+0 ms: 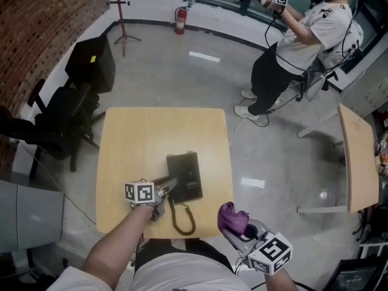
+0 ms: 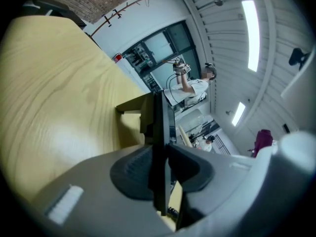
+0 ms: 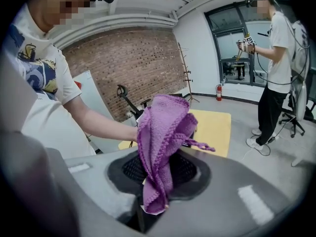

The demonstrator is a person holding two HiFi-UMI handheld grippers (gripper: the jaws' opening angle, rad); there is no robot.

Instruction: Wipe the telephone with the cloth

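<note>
Black and flat, the telephone [image 1: 187, 176] is clamped by a thin edge between the pads of the left gripper [image 1: 170, 188], its body reaching ahead of the jaws over the wooden table [image 1: 139, 138]. The purple cloth [image 1: 232, 218] is pinched in the right gripper [image 1: 240, 230], bunched just above its jaws.

cloth [image 3: 165, 132]: purple knit yarn, ribbed, matt; soft-looking | telephone [image 1: 185, 176]: black plastic, matt | worktop [image 1: 145, 138]: pale wood grain, smooth; faint sheen | floor [image 1: 182, 71]: grey, polished — glossy, mirroring the lights | wall [image 1: 36, 23]: rough red brick | right gripper [image 3: 160, 177]: grey matt plastic; pads [image 3: 129, 169] black — finely ribbed
</note>
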